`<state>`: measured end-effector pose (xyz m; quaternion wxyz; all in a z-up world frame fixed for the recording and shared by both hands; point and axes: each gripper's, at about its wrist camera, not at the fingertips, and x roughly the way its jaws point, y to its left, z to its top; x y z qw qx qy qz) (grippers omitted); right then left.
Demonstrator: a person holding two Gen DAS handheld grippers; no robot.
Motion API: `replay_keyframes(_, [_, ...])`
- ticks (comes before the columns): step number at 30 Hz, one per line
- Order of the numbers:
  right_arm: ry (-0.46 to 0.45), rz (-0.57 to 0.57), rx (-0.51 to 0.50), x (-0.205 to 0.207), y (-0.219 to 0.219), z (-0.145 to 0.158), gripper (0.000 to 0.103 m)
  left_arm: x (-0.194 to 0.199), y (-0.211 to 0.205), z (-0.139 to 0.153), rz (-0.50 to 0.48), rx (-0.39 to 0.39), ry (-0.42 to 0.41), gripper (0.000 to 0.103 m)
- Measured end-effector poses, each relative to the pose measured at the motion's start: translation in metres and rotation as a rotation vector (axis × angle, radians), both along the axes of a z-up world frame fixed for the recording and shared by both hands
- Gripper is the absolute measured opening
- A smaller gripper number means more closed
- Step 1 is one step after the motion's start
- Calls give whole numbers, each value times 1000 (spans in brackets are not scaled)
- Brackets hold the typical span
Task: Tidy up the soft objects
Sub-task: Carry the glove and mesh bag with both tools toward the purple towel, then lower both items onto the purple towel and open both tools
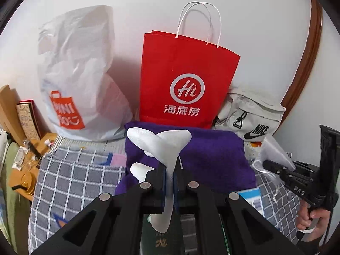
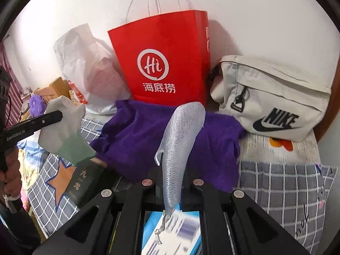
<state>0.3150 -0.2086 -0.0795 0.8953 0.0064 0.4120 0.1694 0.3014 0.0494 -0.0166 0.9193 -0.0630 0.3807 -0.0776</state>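
Big checked bedspread (image 1: 76, 176) fills the bottom of both views, blue-grey w/ white grid. At the back, against the white wall: red paper bag (image 1: 187, 78) upright in the middle, crumpled white plastic bag (image 1: 78, 74) to its left, pale Nike pouch (image 2: 274, 97) to its right, touching the red bag's side. In front of the red bag, a purple towel (image 1: 214, 155) lies rumpled on the spread, its back edge right at the bag's base.

Left gripper (image 1: 169, 170): jaws clamped tight on a white glove (image 1: 163, 142), which sticks up past the fingertips, floppy, over the towel's near edge. From the right cam the glove's cuff end shows greenish.

Right gripper (image 2: 171, 180): also closed, pinching a white mesh bag (image 2: 180, 138). Mesh stands up and curls over at the top, drawstring dangling below the jaws. Also above the towel.

Dark book (image 2: 85, 182) lies on the spread under the glove. Blue-white box (image 2: 172, 231) sits under the right gripper, blurry.
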Motion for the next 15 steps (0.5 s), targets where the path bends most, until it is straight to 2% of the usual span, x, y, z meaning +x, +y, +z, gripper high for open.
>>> replay_keyframes(5, [26,11,4,28,2,-12,8,34,-8,-13,-21,-15,36,6])
replay_keyframes(10, [84,23,24,58,5,-37,9,68,-15,-33,-36,-11,85,6])
replay_keyframes(15, [116,44,-5,79,5,-62,10,100,-19,-60,-42,-7,139,6])
